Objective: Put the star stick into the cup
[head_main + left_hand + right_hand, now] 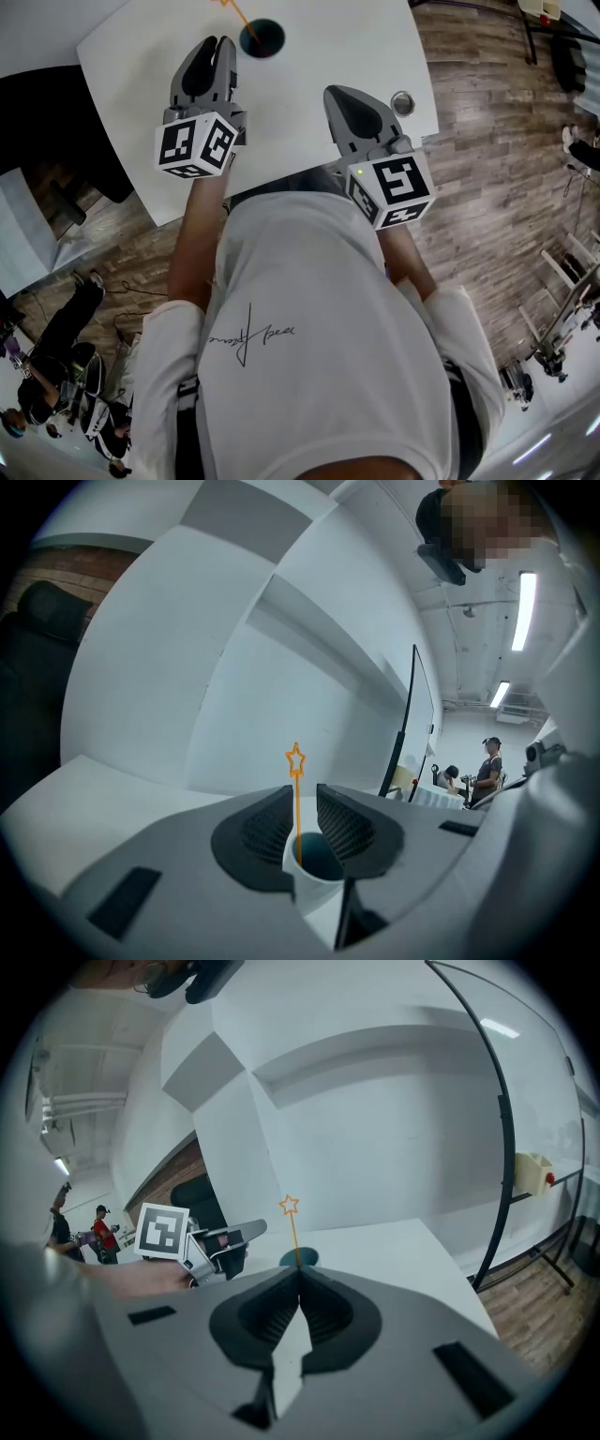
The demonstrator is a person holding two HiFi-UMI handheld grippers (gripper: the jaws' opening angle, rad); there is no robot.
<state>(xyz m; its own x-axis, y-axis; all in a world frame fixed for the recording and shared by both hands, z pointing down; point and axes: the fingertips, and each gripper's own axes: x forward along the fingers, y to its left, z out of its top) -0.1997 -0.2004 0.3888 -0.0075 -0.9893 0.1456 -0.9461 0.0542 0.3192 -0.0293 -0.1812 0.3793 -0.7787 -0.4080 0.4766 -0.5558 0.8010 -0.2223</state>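
— While the white table (319,56) fills the upper middle of the head view, what is seen around it?

— Wooden floor (497,122) at right. The cup (262,37) is set at the top centre, and the star stick (236,13) is stood inside it.

— What is added by the gripper views?

— The left gripper (216,42) is shown with jaws spread, the cup just beyond their gap. The right gripper (336,96) is shown pressed together on nothing.

— Open room?

— Bare tabletop is left between the right gripper and the cup.
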